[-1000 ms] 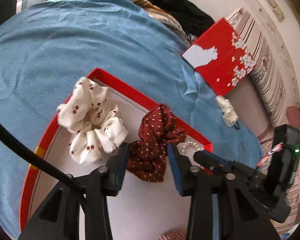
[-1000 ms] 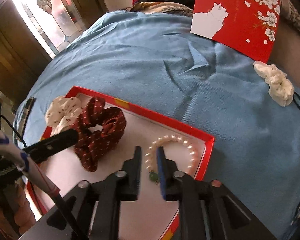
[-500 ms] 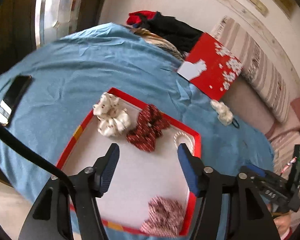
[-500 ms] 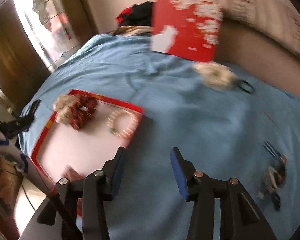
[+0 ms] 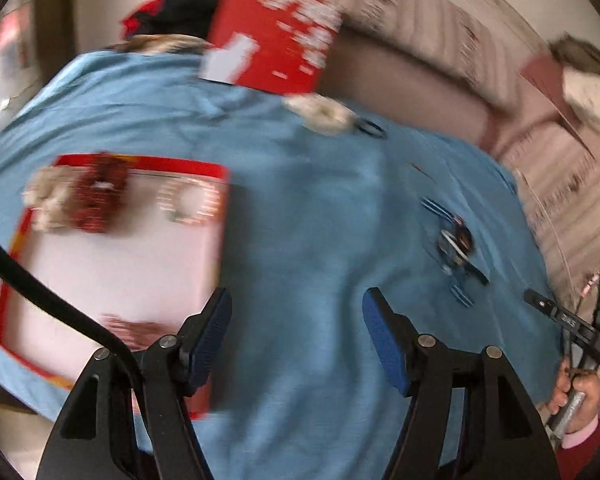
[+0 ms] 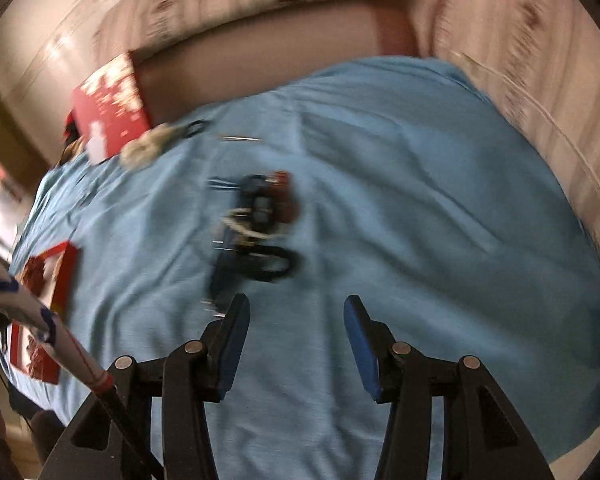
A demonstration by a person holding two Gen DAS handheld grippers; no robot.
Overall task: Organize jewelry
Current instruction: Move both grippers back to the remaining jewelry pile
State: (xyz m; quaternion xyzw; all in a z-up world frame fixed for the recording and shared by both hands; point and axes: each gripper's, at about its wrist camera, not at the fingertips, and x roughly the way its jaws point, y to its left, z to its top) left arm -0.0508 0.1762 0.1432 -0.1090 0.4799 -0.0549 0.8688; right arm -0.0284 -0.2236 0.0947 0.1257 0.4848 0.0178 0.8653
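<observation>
Jewelry remaining to be sorted lies as a small tangled cluster [image 6: 256, 224] on the blue cloth [image 6: 420, 208], outside the red tray [image 5: 16, 344]; motion blur prevents identifying the pieces, beyond dark loops, a pale band and something red. In the right wrist view the cluster sits directly ahead of the right gripper [image 6: 294, 344] and slightly toward its left finger, near but not touching, with its long axis running roughly away from the camera, in line with the fingers. In the left wrist view the same cluster [image 5: 456, 248] lies ahead and well off to the right of the left gripper [image 5: 296, 340], farther away. The right hand is judged the nearer and better aligned for the coming pickup. Both tools stand with fingers spread wide and nothing between them. The tray, off to the left, already holds a cream scrunchie [image 5: 46, 200], a dark red scrunchie [image 5: 100, 194], a bead bracelet [image 5: 188, 202] and a pinkish item near its front edge (too blurred to name). A further cream scrunchie [image 5: 320, 114] rests on the cloth beside the red box lid [image 5: 272, 40], well apart from either tool. Judgement: the right gripper needs a short forward advance with a slight leftward correction.
</observation>
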